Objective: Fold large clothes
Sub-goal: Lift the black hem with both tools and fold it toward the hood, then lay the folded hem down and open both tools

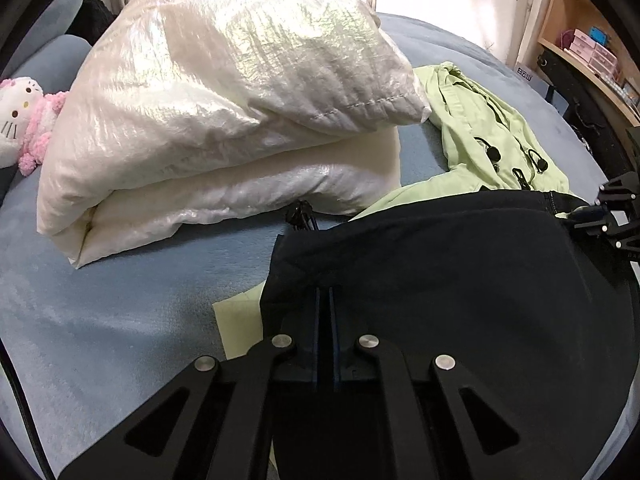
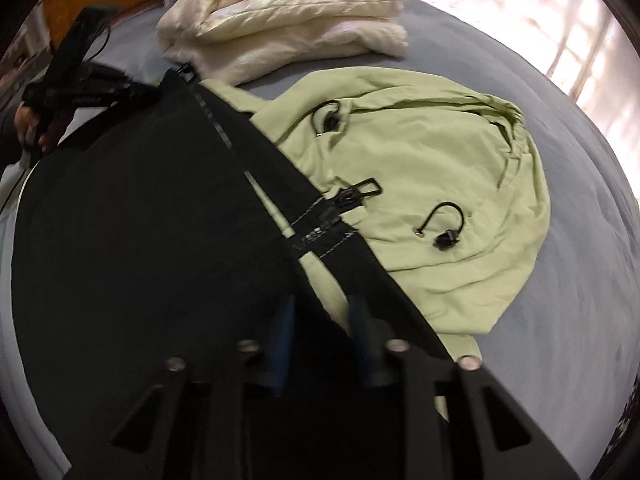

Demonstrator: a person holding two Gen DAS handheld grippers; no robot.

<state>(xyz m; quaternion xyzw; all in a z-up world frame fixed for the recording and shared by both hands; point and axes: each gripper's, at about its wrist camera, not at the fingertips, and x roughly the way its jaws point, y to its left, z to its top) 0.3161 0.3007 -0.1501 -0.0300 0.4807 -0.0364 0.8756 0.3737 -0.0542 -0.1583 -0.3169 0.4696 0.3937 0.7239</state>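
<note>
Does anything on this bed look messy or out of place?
Mostly the light green jacket: it lies crumpled, its black inner side turned out over it. The cream jacket behind is already folded.

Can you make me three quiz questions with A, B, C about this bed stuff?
1. Where is the plush toy?
A. beside the folded cream jacket
B. on the green hood
C. on a shelf

2. What colour is the hood?
A. red
B. light green
C. purple

3. What is the left gripper doing?
A. standing wide open
B. holding the toy
C. shut on the black fabric

Answers: 1 A, it lies on the bed against the jacket's side. 2 B, pale green with black cords. 3 C, its fingers pinch the fabric's edge.
</note>
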